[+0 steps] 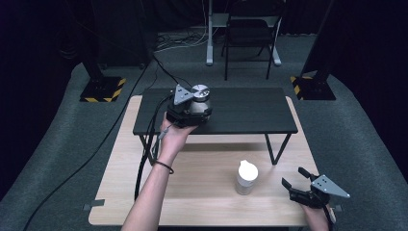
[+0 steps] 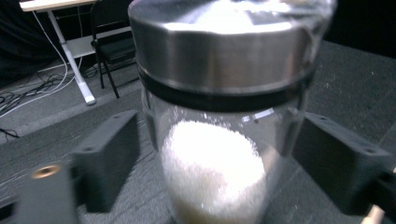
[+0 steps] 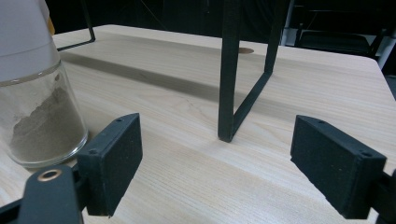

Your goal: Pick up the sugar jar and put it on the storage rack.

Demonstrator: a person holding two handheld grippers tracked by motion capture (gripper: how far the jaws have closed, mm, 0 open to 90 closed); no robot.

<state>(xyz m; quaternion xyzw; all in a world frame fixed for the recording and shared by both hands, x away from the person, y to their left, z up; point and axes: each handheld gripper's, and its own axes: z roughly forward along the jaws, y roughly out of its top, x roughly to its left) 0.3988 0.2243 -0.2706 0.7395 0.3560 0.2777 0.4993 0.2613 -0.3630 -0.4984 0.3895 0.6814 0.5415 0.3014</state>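
On the left, we see the left hand-held gripper (image 1: 188,111) up on the black shelf (image 1: 240,109), its jaws wide around a jar (image 2: 219,121) of white grains. A white-capped jar (image 1: 246,177) stands on the desk (image 1: 202,192). Our right hand-held gripper (image 1: 294,184) rests nearby, wide open, holding nothing.

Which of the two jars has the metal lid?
The jar of white grains on the black shelf, between the left hand-held gripper's jaws; the other wears a white cap.

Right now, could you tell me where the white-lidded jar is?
In the high view the white-lidded jar stands on the wooden table, right of centre, in front of the black shelf and just left of the right tool.
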